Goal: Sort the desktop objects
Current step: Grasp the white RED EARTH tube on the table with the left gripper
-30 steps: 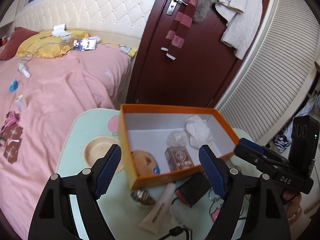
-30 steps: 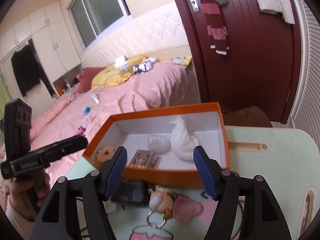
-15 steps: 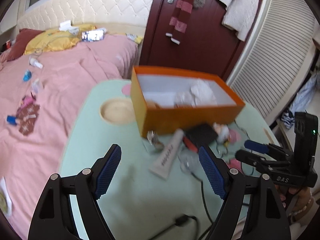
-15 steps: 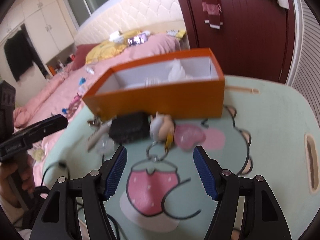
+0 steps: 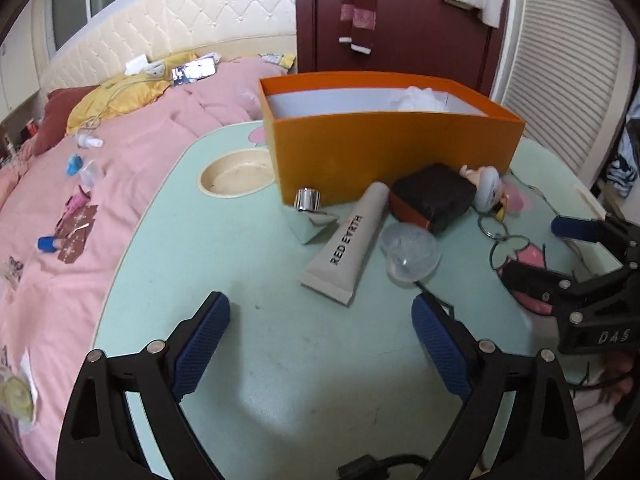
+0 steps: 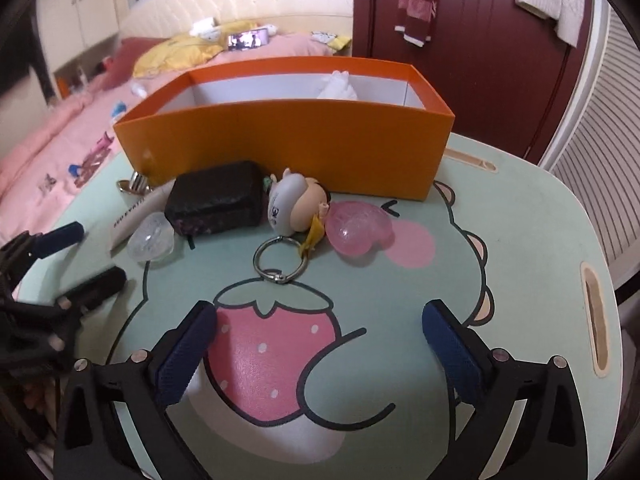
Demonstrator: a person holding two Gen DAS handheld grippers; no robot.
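Observation:
An orange box [image 5: 396, 152] [image 6: 288, 148] stands on the green table [image 5: 256, 280]; white crumpled paper [image 5: 420, 98] shows inside. In front of it lie a beige tube [image 5: 348, 248], a silver-capped bottle [image 5: 310, 216], a black pouch [image 5: 434, 198] [image 6: 218, 198], a clear heart [image 5: 408, 254] [image 6: 152, 238], a doll keychain [image 6: 294, 204] with a ring [image 6: 280, 258], and a pink heart [image 6: 356, 230]. My left gripper [image 5: 320, 328] is open and empty, short of the tube. My right gripper [image 6: 320, 336] is open and empty over the strawberry print, short of the ring.
A round cup recess [image 5: 236, 176] sits left of the box. A pink bed [image 5: 80, 184] with scattered small items lies left of the table. A dark red door [image 6: 472, 52] is behind. A black cable [image 5: 376, 466] lies at the near table edge.
Both grippers have pulled back and dropped lower toward the table. The box interior is now mostly hidden behind its front wall. Both stayed open.

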